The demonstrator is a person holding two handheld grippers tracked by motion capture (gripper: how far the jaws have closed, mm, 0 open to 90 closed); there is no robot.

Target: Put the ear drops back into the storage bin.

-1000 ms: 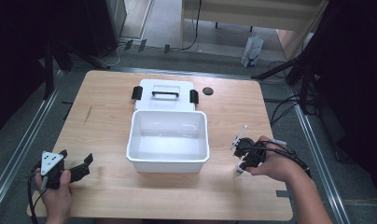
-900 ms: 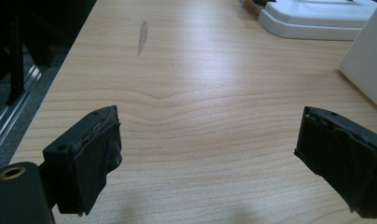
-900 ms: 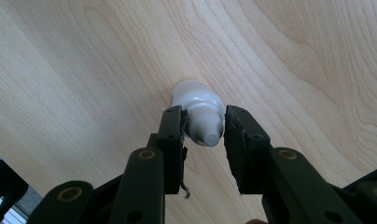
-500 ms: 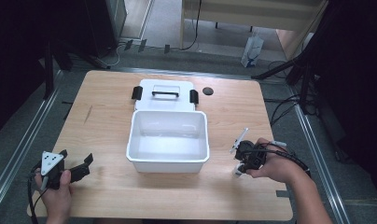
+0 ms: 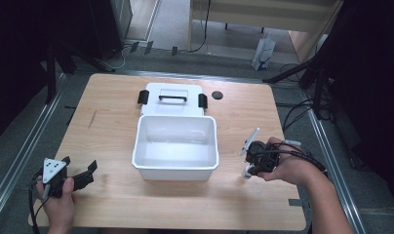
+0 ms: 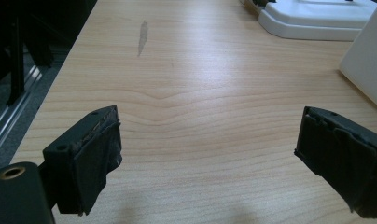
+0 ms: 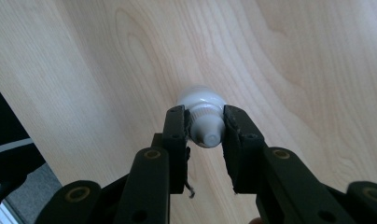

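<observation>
The right hand-held gripper (image 7: 205,133) is pinching a small white bottle (image 7: 203,112) by its ribbed neck, one jaw on each side, with the nozzle tip pointing back toward the camera and the rounded body toward the wooden counter (image 7: 294,70) below. In the high view this right hand-held gripper (image 5: 249,158) sits just to the right of the white tub (image 5: 175,168), close to that side wall but apart from it, and the white bottle (image 5: 246,171) shows at the jaws just above the counter (image 5: 112,112). A thin white strip sticks up from the gripper; what it is cannot be told.

The left hand-held gripper (image 6: 207,156) has its jaws spread wide with bare wood between them. In the high view the left hand-held gripper (image 5: 80,173) lies well to the left of the tub, near the counter's front corner, pointed toward the tub.

The tub stands open near the counter's middle. Its lid (image 5: 173,100), white with a dark handle and two black latches, lies flat just behind the tub. A small dark disc (image 5: 217,94) rests on the counter to the right of the lid.
</observation>
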